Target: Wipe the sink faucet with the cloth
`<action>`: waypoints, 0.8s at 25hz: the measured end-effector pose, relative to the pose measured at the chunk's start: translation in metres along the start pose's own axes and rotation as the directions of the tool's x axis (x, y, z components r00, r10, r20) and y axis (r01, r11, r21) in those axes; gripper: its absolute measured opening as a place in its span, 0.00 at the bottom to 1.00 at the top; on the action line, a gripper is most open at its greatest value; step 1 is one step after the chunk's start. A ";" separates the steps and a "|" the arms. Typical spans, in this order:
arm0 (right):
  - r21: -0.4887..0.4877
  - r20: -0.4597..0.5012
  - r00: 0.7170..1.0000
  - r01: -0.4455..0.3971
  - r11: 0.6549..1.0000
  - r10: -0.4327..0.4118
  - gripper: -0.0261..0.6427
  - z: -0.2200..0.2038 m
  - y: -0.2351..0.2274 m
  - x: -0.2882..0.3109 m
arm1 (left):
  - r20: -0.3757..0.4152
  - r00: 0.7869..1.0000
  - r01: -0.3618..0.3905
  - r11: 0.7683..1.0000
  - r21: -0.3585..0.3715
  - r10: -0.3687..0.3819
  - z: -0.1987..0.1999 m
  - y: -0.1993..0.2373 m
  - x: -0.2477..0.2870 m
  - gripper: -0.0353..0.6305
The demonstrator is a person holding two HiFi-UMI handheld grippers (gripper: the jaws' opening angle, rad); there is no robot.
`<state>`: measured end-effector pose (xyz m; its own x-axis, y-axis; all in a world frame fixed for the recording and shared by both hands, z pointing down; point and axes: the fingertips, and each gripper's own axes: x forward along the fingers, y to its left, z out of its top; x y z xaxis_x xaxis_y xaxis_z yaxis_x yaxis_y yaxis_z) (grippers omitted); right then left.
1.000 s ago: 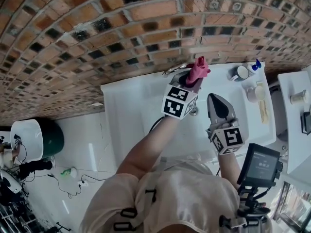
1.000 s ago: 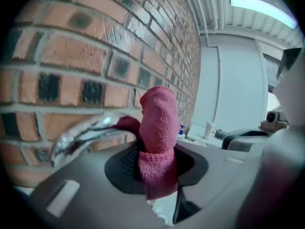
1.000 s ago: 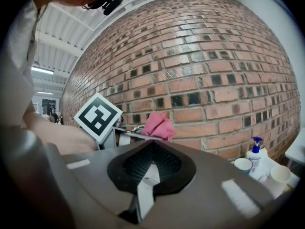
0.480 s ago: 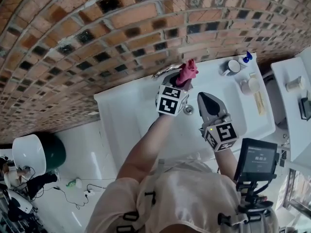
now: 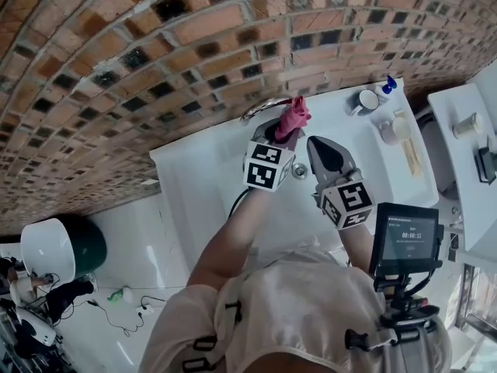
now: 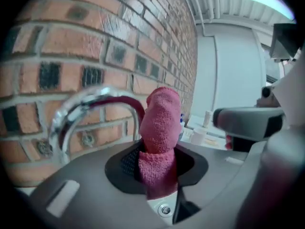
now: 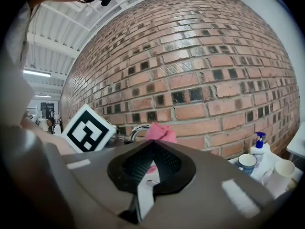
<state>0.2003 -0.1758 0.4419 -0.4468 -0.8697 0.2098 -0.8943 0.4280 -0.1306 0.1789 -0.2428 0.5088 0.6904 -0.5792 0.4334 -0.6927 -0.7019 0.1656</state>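
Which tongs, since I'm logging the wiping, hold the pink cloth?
The left tongs: the pink cloth is clamped between them, raised close to the chrome faucet. The right tongs have nothing between them.

A washroom corner in a plain utility building: a white sink [image 5: 194, 177] with a chrome faucet [image 5: 260, 109] stands against a bare brick wall [image 5: 155, 45]. A mug [image 5: 366, 100] and a blue-topped bottle [image 5: 387, 85] sit on its ledge (overhead, a ribbed ceiling [image 7: 52, 42] with a strip light [image 7: 35, 73]).
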 end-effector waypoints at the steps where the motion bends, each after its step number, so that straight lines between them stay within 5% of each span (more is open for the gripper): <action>1: 0.009 0.007 1.000 0.000 1.000 0.000 0.03 0.002 0.000 0.000 | 0.043 0.999 0.005 1.000 0.003 -0.005 0.013 -0.004 -0.011 0.23; 4: 0.055 0.041 0.999 -0.008 0.998 0.006 0.02 0.002 0.002 0.000 | 0.150 0.989 -0.015 0.999 0.037 0.010 0.044 -0.009 -0.047 0.23; 10: -0.046 0.059 0.996 -0.063 0.997 0.065 0.02 0.024 0.040 0.001 | 0.282 0.952 -0.137 0.989 0.060 0.115 0.064 0.005 -0.133 0.23; 20: -0.149 0.058 0.970 -0.224 0.963 0.235 0.02 0.030 0.140 -0.007 | 0.301 0.903 -0.318 0.948 -0.010 0.306 -0.006 0.048 -0.260 0.23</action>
<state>0.0788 -0.1171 0.3932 -0.6422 -0.7575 0.1169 -0.7646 0.6438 -0.0289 -0.0353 -0.1235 0.4091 0.4739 -0.8629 0.1755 -0.8786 -0.4768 0.0281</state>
